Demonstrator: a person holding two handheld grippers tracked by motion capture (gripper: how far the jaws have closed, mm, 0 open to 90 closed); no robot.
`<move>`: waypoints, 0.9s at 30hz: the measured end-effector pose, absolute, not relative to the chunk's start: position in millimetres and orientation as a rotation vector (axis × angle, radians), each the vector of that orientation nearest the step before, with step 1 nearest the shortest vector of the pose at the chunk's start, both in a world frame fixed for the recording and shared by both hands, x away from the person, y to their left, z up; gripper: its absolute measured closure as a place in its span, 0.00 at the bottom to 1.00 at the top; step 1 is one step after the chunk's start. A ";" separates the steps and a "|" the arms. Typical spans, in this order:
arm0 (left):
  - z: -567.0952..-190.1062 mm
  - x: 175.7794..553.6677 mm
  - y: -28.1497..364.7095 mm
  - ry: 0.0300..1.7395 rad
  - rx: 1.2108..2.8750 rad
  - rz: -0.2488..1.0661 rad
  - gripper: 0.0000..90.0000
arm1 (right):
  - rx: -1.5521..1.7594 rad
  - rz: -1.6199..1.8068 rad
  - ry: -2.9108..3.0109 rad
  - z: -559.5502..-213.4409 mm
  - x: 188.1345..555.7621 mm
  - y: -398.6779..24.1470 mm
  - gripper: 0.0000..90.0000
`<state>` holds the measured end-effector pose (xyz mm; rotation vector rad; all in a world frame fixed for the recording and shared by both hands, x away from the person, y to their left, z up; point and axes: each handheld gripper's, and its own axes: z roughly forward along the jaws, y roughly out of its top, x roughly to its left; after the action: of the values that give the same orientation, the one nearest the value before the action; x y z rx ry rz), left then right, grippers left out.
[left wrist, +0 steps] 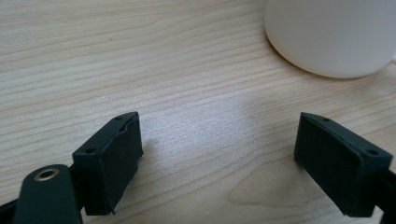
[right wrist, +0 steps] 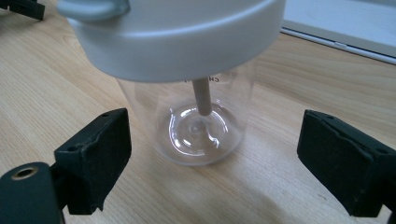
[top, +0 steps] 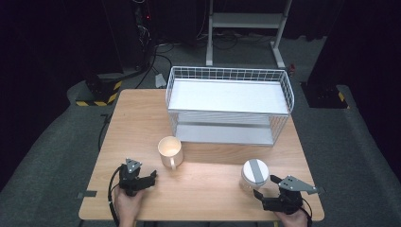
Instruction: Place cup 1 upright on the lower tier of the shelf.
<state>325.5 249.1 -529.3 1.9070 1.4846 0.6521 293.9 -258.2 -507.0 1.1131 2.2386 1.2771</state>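
Two things are cut off in the gripper views: mug and jar, clear-walled, grey-lidded, standing on the worktop between the wide-open right gripper. Nothing is held by the open left gripper.

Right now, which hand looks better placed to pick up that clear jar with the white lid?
The right. The right gripper sits just beside the clear jar, jaws open towards it, while the left gripper points at the mug.

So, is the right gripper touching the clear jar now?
Apart. The right gripper view shows bare table between each pad of the right gripper and the clear jar.
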 end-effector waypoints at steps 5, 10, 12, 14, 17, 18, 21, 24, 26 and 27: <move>-529.3 325.5 249.1 1.484 1.907 0.652 0.17 | 1.102 1.284 2.238 -506.0 296.2 -254.1 0.11; -529.2 325.5 249.1 1.485 1.907 0.652 0.17 | 1.094 1.287 2.236 -505.0 298.6 -251.5 0.11; -529.3 325.5 249.1 1.485 1.907 0.652 0.17 | 1.093 1.292 2.235 -504.4 299.7 -250.4 0.11; -529.3 325.5 249.0 1.485 1.907 0.652 0.17 | 1.087 1.298 2.239 -504.1 300.8 -249.0 0.11; -529.3 325.5 249.0 1.485 1.907 0.652 0.17 | 1.084 1.303 2.241 -503.9 302.3 -246.3 0.11; -529.2 325.5 249.1 1.485 1.907 0.652 0.17 | 1.081 1.305 2.240 -503.8 303.1 -245.7 0.11; -529.2 325.5 249.1 1.484 1.907 0.652 0.17 | 1.077 1.312 2.241 -503.3 304.7 -243.4 0.11; -529.3 325.5 248.9 1.485 1.904 0.652 0.17 | 1.069 1.316 2.244 -503.0 306.5 -240.9 0.11; -529.3 325.5 248.9 1.485 1.904 0.652 0.17 | 1.064 1.315 2.243 -503.0 307.5 -239.9 0.11; -529.3 325.5 249.1 1.485 1.907 0.652 0.17 | 1.064 1.317 2.243 -503.1 308.0 -239.1 0.11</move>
<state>325.5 249.1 -529.3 1.9070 1.4845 0.6518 308.0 -239.1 -503.1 1.0636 2.2430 1.3168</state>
